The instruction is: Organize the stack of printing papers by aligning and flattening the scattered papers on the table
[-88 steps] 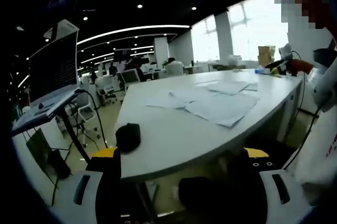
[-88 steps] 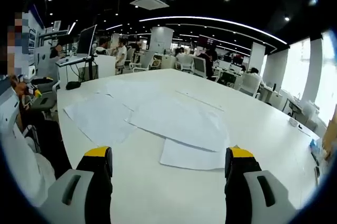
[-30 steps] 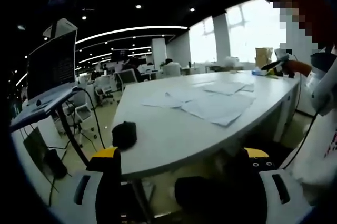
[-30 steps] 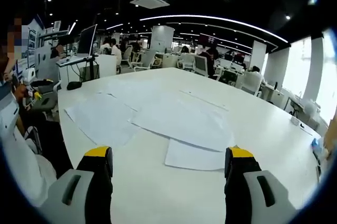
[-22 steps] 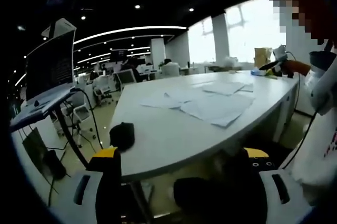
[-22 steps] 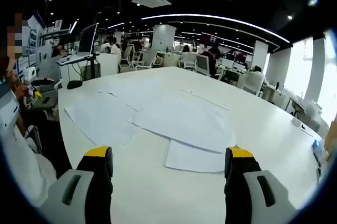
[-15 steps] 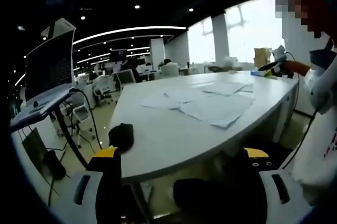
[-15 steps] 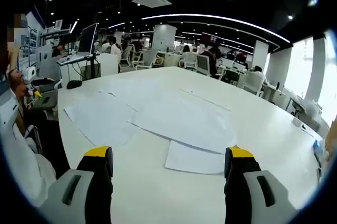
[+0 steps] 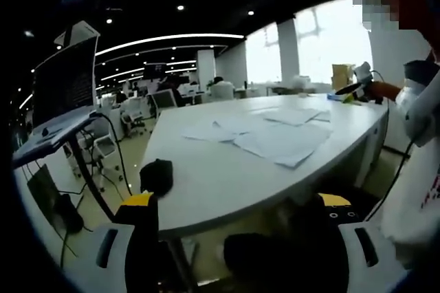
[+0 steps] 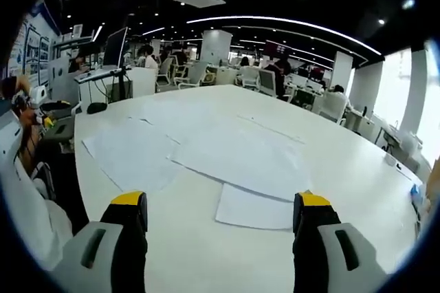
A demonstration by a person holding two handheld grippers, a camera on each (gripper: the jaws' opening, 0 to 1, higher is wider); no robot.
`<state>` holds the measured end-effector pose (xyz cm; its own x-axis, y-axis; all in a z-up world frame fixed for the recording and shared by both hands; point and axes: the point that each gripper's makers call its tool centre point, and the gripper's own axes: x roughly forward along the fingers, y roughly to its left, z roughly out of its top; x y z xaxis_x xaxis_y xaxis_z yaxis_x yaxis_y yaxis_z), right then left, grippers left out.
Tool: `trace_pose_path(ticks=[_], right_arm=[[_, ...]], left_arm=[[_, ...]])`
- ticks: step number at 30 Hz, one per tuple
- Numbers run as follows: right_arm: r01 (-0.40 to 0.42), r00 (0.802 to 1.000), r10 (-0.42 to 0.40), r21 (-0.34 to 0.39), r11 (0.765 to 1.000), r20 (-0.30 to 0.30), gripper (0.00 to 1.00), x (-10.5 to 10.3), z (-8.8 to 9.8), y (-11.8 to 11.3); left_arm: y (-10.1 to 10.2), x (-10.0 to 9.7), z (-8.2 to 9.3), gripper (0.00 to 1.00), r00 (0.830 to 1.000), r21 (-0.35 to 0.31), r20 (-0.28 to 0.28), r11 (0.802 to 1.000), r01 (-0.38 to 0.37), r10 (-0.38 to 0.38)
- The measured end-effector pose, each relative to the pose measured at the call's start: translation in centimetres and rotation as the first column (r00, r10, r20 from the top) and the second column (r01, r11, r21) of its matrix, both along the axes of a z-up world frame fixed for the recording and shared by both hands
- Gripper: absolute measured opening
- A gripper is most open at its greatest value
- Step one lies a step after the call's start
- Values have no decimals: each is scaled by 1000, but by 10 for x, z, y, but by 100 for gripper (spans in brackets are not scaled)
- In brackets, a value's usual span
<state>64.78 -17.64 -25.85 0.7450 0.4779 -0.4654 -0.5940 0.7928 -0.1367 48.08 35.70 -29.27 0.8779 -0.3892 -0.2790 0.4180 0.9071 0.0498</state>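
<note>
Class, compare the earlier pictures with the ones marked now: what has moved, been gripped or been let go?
Nothing has been gripped or let go. Both views drift slightly, which is camera motion. The printing papers lie scattered as before on the white table, the black object sits near its edge, and the left claw and right claw stay open and empty.

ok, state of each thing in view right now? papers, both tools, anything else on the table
White printing papers: scattered, overlapping, lying flat, not stacked.
Left tool: open, empty, below the table edge.
Right tool: open, empty, above the white table.
Small black object: resting near the table edge, untouched.
</note>
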Motion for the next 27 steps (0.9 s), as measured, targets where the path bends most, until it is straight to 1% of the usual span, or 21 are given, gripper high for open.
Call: trace_pose_path(ticks=[11,17,24,27], right_arm=[[-10,1000,10,10,1000,7,82,0,2,6],[-14,1000,13,30,999,18,82,3,7,9],[-19,1000,18,27,999,10,82,3,2,8],[-19,1000,18,33,999,14,82,4,4,6]], left_arm=[[0,-4,1,96,1000,-19,11,1000,-6,6],[-3,-5,0,96,1000,-20,6,1000,1,0],[-6,-4,6,96,1000,-18,14,1000,2,-2],[-8,-6,8,96,1000,-20,17,1000,4,-4]])
